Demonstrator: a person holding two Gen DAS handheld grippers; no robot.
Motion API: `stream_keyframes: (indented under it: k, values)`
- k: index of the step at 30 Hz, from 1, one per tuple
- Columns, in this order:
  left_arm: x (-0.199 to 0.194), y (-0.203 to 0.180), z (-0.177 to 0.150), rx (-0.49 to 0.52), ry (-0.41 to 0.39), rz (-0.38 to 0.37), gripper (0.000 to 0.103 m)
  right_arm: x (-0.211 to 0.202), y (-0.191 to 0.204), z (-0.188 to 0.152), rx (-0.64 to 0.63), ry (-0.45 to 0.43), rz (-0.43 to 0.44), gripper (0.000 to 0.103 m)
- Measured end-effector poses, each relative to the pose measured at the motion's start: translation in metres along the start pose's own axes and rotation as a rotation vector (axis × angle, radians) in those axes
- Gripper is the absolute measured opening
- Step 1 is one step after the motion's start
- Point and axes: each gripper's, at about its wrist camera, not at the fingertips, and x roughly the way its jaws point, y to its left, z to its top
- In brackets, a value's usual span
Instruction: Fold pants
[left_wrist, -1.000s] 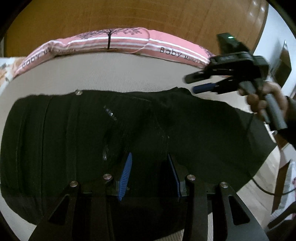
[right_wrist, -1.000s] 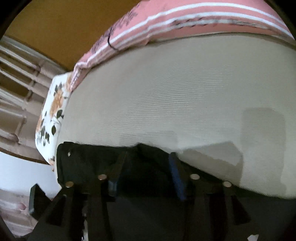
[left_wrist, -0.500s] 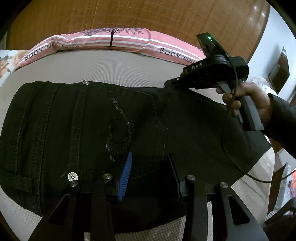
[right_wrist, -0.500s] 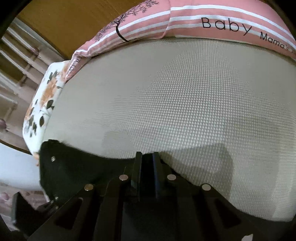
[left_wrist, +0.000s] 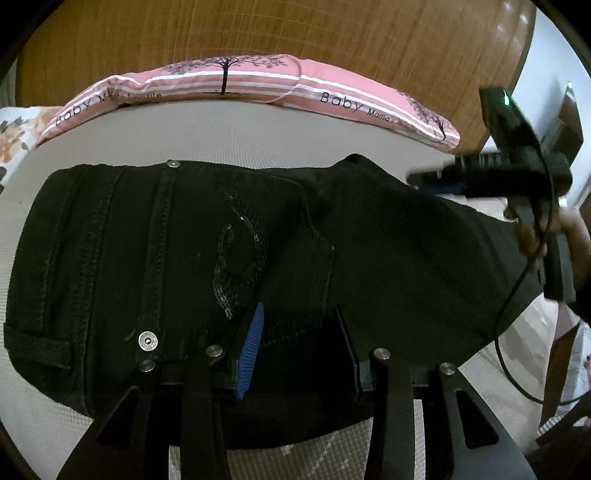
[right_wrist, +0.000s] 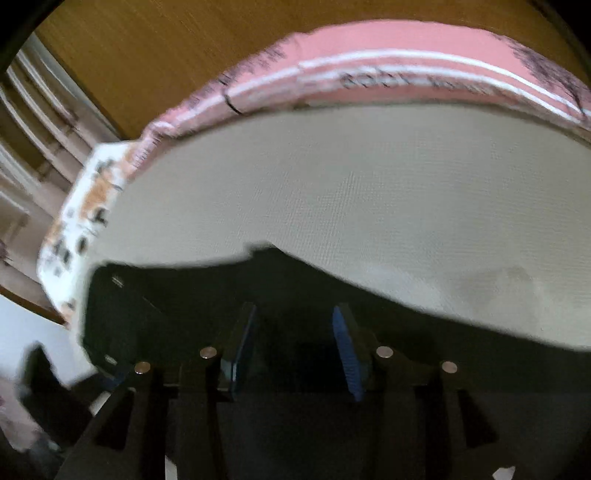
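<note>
Black pants (left_wrist: 184, 240) lie folded on the beige bed cover (left_wrist: 221, 133), with a sequin pocket and rivets facing up. My left gripper (left_wrist: 299, 317) rests low over their near edge. Its blue pads (left_wrist: 253, 339) stand apart, with cloth lying under and between them but not pinched. In the left wrist view, a hand holds my right gripper (left_wrist: 436, 181) at the pants' far right edge, blurred. In its own view the right gripper (right_wrist: 295, 321) hangs over dark cloth (right_wrist: 184, 288), its jaws opening with nothing pressed between them.
A pink striped pillow (left_wrist: 240, 79) lies along the wooden headboard (left_wrist: 258, 33). A floral pillow (right_wrist: 81, 214) sits at the bed's left corner. A black cable (left_wrist: 517, 295) trails from the right gripper past the bed's right edge.
The right gripper came down to the pants' far edge, shut, then drew off to the right and opened again. The pants settled flatter. The left gripper stayed put.
</note>
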Motion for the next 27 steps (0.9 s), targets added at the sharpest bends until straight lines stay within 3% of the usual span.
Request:
stream_keyframes:
  k: [3, 4, 11, 15, 21, 27]
  values:
    - [-0.001, -0.003, -0.002, 0.019, 0.001, 0.017, 0.041, 0.007, -0.021, -0.013, 0.052, 0.001, -0.036, 0.034]
    - [0.0, -0.004, -0.003, 0.03, 0.004, 0.024, 0.041, 0.004, -0.028, -0.014, 0.078, -0.023, -0.009, 0.034]
    - [-0.002, -0.01, 0.008, 0.028, 0.039, 0.064, 0.041, -0.061, -0.065, -0.042, 0.239, -0.138, 0.017, 0.043]
    - [-0.009, -0.021, 0.011, 0.019, 0.025, 0.06, 0.042, -0.12, -0.115, -0.099, 0.377, -0.206, 0.028, 0.044]
    - [-0.008, -0.064, 0.014, 0.102, 0.025, 0.028, 0.042, -0.189, -0.204, -0.204, 0.645, -0.272, -0.054, 0.044]
    - [0.007, -0.109, 0.014, 0.159, 0.072, -0.029, 0.042, -0.217, -0.268, -0.279, 0.864, -0.341, -0.071, 0.044]
